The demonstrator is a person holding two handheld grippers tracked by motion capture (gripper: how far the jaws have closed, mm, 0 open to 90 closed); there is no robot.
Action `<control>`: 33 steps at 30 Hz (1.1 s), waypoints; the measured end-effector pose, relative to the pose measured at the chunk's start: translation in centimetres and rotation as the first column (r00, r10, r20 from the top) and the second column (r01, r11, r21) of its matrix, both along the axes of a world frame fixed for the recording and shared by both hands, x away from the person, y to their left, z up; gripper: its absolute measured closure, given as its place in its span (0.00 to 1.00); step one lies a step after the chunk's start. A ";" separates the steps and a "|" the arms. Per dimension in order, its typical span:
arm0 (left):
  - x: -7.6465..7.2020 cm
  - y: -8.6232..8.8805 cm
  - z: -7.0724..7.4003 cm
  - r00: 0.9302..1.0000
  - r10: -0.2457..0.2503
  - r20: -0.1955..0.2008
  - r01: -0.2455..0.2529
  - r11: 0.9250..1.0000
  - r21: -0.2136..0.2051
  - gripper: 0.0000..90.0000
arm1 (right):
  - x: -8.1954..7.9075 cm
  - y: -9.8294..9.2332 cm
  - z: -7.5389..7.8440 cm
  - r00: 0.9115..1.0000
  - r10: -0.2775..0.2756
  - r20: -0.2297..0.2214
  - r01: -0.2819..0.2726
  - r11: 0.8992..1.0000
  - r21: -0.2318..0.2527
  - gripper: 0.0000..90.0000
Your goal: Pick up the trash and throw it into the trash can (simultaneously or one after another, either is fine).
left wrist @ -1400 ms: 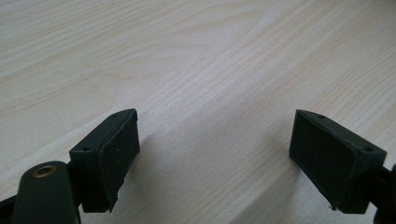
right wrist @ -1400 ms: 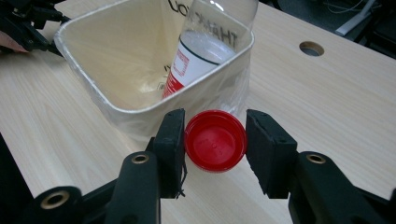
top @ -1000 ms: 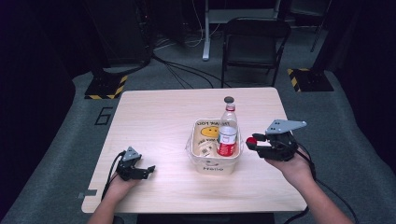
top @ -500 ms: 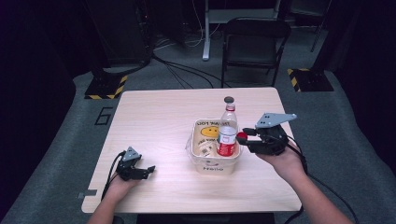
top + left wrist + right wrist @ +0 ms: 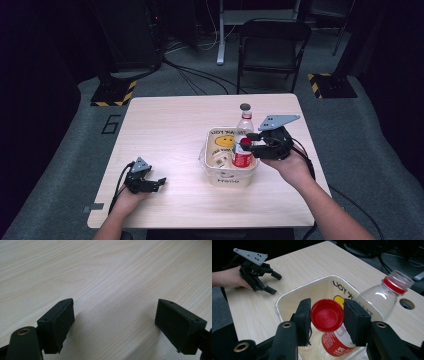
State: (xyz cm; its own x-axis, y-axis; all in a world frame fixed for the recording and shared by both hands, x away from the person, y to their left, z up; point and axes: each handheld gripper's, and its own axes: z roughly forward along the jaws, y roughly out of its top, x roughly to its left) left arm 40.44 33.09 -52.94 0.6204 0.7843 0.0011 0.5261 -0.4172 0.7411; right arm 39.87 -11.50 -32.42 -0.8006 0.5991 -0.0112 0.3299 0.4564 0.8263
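Your right tool clamps a red bottle cap above the white tub, open bottle alongside, your left tool gaping on the desk.

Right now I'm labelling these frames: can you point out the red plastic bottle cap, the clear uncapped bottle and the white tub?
red plastic bottle cap (image 5: pixel 327 315), right gripper view, its top face.
clear uncapped bottle (image 5: pixel 379 296), right gripper view, its clear shoulder.
white tub (image 5: pixel 231 178), high view, its front wall.

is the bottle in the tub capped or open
Open: the bottle neck shows a bare mouth, and the right hand-held gripper holds the red cap off it.
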 end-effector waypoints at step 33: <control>0.0 0.0 0.0 1.000 -0.005 -0.003 0.005 1.000 -0.004 0.17 | 5.4 6.3 -3.6 0.998 -0.027 -0.056 0.024 0.998 -0.053 0.64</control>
